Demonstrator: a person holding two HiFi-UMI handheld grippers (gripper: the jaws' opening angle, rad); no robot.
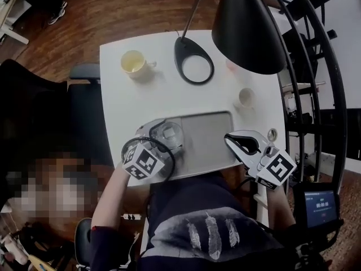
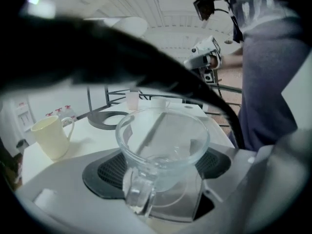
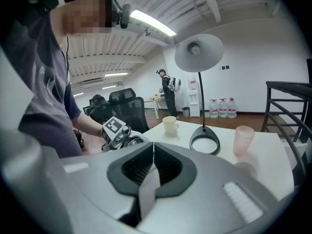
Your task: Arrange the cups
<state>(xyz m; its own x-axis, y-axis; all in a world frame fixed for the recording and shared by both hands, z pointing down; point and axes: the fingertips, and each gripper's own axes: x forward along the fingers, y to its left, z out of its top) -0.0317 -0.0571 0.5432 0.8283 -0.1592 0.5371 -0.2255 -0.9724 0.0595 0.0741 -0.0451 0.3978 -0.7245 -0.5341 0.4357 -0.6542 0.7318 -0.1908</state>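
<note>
Left tongs: we find the jaws spread, one on either side of a clear glass cup. The cup stands upright between them with its handle turned back toward the tongs' body. The pads lie just beside the bowl, and we see no pressure on it. From the head view the cup is at the left end of a grey tray. We cannot tell whether it rests on the tray or hangs just above it.

Right tongs: we find the jaws pressed together with nothing between them. They are held at the right end of the tray, well apart from the glass cup.

The tray lies at the near edge of the white bench. Further out we note a small white cup right of the tray. A cream mug stands toward the far left corner. The black ring base of a lamp sits at the far middle. A pale pink tumbler stands just beside that base, on its right in the right gripper view
</note>
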